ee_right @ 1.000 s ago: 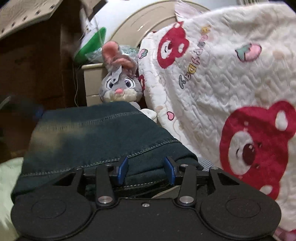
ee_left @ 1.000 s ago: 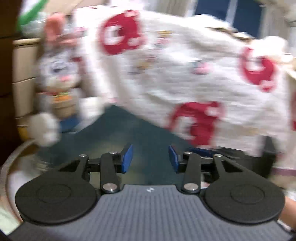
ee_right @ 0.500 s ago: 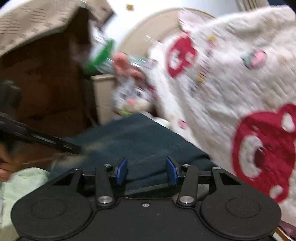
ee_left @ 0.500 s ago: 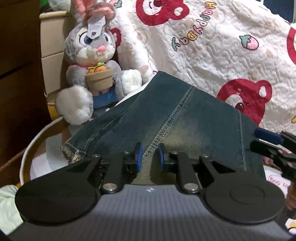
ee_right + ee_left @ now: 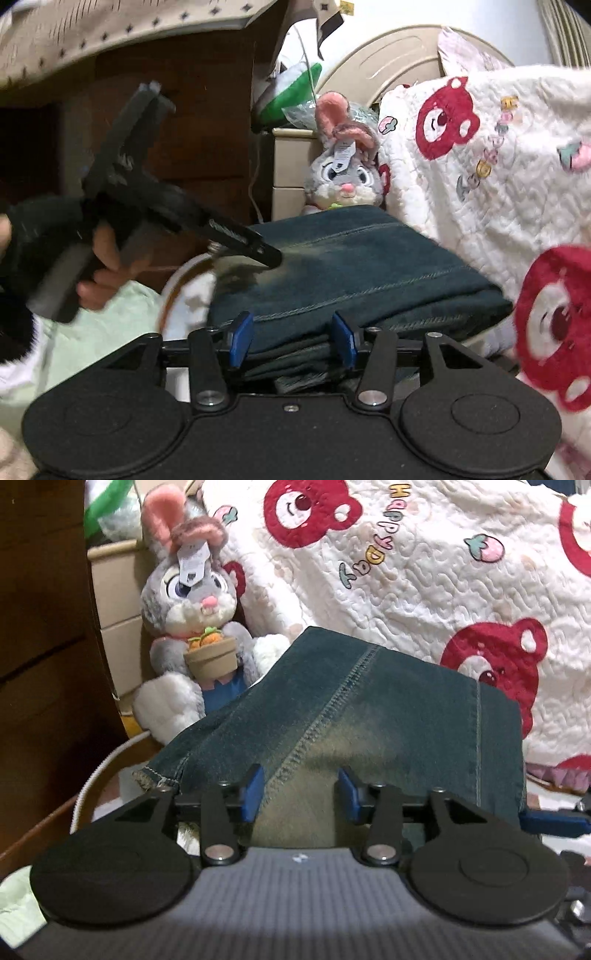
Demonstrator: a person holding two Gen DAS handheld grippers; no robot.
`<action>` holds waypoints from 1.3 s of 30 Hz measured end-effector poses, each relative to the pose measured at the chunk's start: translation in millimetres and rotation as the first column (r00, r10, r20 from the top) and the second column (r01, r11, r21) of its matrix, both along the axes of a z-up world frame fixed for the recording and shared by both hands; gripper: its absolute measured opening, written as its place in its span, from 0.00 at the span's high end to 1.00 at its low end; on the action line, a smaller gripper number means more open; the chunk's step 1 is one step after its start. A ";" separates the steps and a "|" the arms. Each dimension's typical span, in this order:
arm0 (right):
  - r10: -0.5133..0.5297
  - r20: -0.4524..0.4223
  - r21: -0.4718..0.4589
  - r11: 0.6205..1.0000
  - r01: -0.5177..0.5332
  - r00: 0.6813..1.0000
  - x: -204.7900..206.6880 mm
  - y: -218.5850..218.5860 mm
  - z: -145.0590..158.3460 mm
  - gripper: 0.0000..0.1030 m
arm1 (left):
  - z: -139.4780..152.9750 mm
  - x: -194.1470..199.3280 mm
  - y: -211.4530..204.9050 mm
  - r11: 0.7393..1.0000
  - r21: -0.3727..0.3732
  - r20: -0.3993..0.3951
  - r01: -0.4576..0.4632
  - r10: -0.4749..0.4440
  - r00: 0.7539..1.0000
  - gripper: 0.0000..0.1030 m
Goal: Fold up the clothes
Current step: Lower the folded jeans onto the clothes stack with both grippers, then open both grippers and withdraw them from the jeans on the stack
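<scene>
A: In your left wrist view, the left gripper (image 5: 300, 789) now has its blue jaws spread wide, and the folded jeans (image 5: 388, 716) lie just ahead of and between them. Half a second ago those jaws were nearly pressed together on the denim at the stitched seam (image 5: 325, 716); you have let go.

B: And ahead of the jaws?

A: The plush rabbit (image 5: 192, 627) sits up and to the left of them, holding a carrot pot (image 5: 211, 656), with a bear-print quilt (image 5: 424, 572) up and to the right. A blue fingertip of the right gripper (image 5: 554, 821) pokes in at the right edge, level with your jaws.

B: And the right wrist view?

A: The right gripper (image 5: 291, 340) has its jaws spread too, as they were half a second ago, with the near folded edge of the jeans (image 5: 362, 273) between them. I can't tell whether the pads touch the cloth. The view was smeared before; it is sharper now, though the left side still blurs.

B: What does this one add?

A: Your hand (image 5: 99, 266) around the left gripper (image 5: 266, 254), up and left of the jaws, its tip over the jeans' far corner. It also shows the stacked layers at the fold, a pale green cloth (image 5: 122, 317) at lower left, and a cream headboard (image 5: 388, 55) behind the rabbit (image 5: 343, 177) and quilt (image 5: 498, 166).
</scene>
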State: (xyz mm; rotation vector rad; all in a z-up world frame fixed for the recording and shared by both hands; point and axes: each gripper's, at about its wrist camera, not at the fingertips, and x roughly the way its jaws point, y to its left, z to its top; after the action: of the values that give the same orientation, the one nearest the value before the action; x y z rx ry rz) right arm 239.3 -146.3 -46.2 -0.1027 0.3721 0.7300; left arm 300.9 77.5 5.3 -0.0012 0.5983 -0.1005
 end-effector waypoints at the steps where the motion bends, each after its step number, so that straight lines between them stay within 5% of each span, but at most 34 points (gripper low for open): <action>1: 0.026 -0.021 0.019 0.999 -0.026 0.999 -2.9 -2.3 -3.5 0.41 | -0.7 -5.5 -2.2 1.000 0.006 0.008 -0.001 0.001 1.000 0.52; 9: -0.028 -0.210 0.009 0.999 0.030 0.977 -24.4 -27.6 -47.1 0.39 | -11.9 -53.0 -21.9 0.998 0.064 0.045 -0.003 0.000 0.999 0.44; 14: -0.098 -0.206 0.019 0.994 0.105 0.974 -48.8 -50.9 -44.1 0.38 | -14.7 -70.6 -15.3 0.995 -0.070 0.002 -0.068 0.068 0.998 0.44; 24: -0.219 -0.191 0.071 0.969 0.236 0.957 -100.1 -93.8 -28.5 0.37 | -12.3 -136.4 -60.1 1.000 0.013 -0.047 -0.023 0.023 0.999 0.27; 33: -0.279 -0.185 0.123 0.945 0.304 0.942 -155.3 -121.8 -13.0 0.34 | 30.7 -201.1 -109.6 1.000 -0.020 0.019 0.017 -0.017 1.000 0.05; 39: -0.329 -0.174 0.142 0.924 0.354 0.928 -189.3 -138.9 -4.3 0.33 | 39.8 -244.0 -153.4 0.996 0.084 0.072 0.042 -0.048 0.996 0.00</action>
State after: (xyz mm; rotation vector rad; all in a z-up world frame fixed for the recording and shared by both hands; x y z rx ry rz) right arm 50.0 -285.2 -50.5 0.1779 0.4532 0.4194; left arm 57.0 -75.9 45.1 0.0953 0.5287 -0.1196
